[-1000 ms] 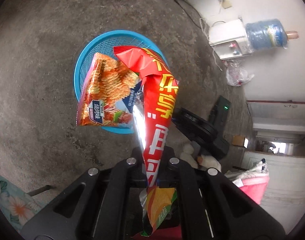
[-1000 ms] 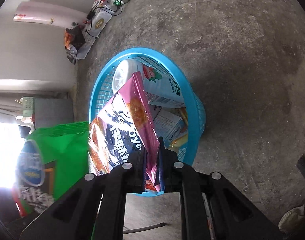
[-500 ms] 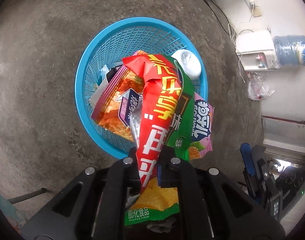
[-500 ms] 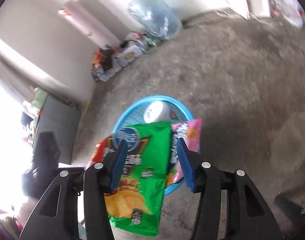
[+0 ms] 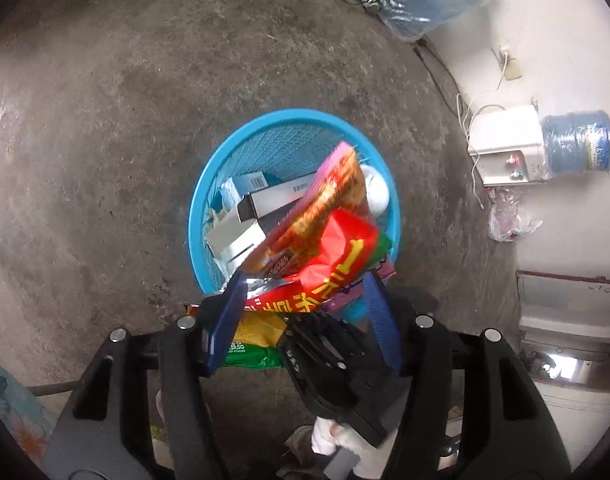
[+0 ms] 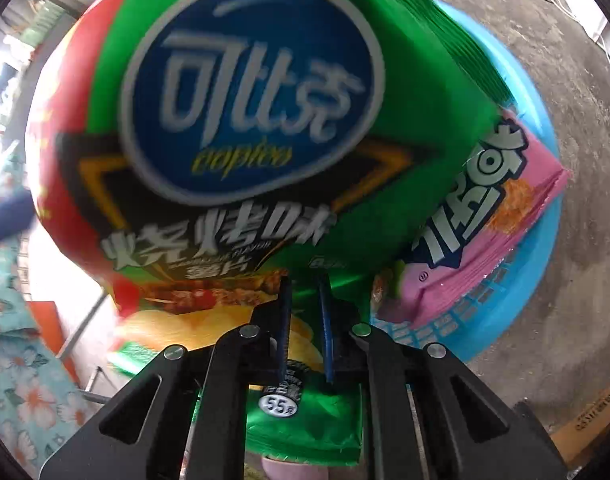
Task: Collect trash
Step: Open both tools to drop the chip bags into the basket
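A second ago my left gripper (image 5: 305, 312) was pinched tight on the red snack bag (image 5: 337, 256), which hung upright in front of the camera; now its jaws are opening, the blue pads spread wide, and the bag has dropped onto the near rim of the blue basket (image 5: 209, 200). On the right, half a second ago the fingers stood apart around the green chip bag (image 6: 265, 120); now the right gripper (image 6: 305, 320) is closing, its jaws nearly together with the bag's lower end in the narrow gap. I cannot tell whether the pads actually press the foil.

The red snack bag lies crumpled with its long axis running from near left to far right, its far end pointing into the basket. It sits between and just beyond my left fingers, free of both pads as far as I can see. A pink-edged orange bag (image 5: 325, 200) leans over it, slanting toward the basket's far right rim.

The green chip bag fills the right wrist view, long axis running away from the fingers, its top pointing far and leaning left. It overlaps the basket (image 6: 537, 216), with a pink snack bag (image 6: 485, 216) beside it on the right, resting on the basket's rim.
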